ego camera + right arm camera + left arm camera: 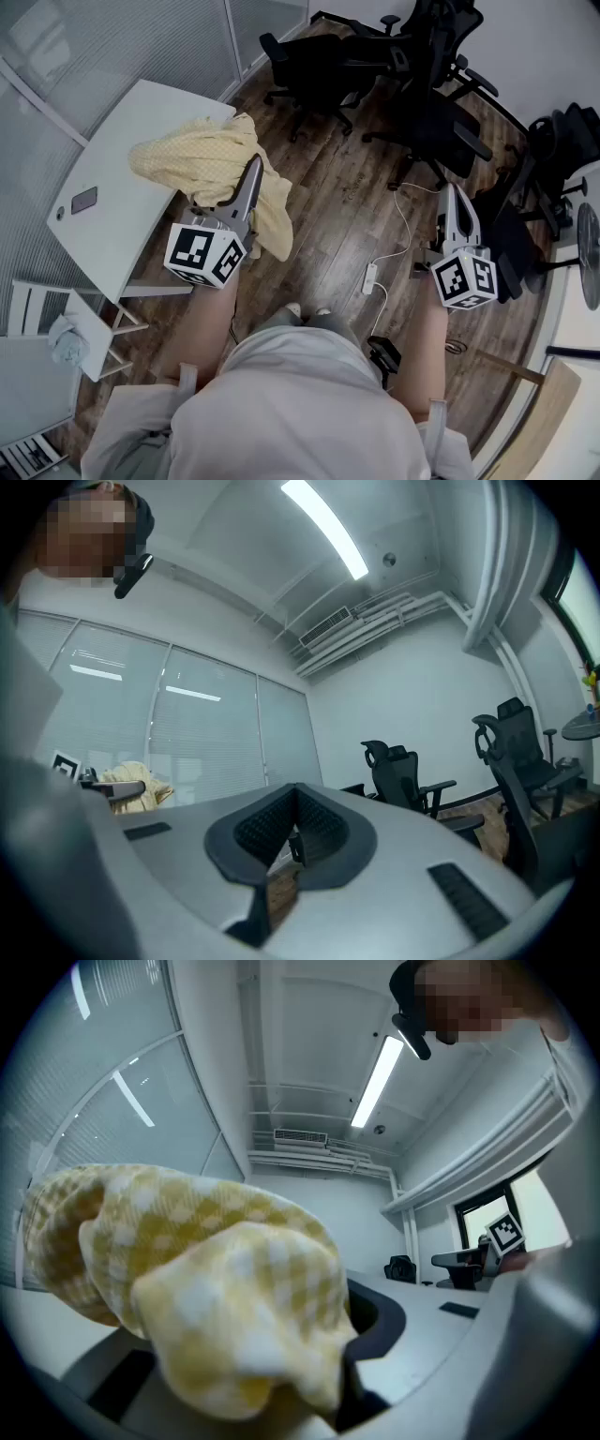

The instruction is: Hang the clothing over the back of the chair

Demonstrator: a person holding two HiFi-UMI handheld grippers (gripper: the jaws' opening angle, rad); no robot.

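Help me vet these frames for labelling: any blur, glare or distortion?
Left gripper view: the yellow clothing is soft, too close to focus; fisheye, dark corners. Right gripper view: crisper, ceiling light blown out. Head view: evenly lit, edges bowed.

Open floor [337, 202] between table [117, 220], chairs [441, 127]

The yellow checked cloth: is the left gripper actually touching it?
Touching. The left gripper view shows the yellow checked cloth pinched between the left gripper's jaws.

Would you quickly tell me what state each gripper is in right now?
Left gripper: closed on the yellow checked garment.
Right gripper: closed, holding nothing.
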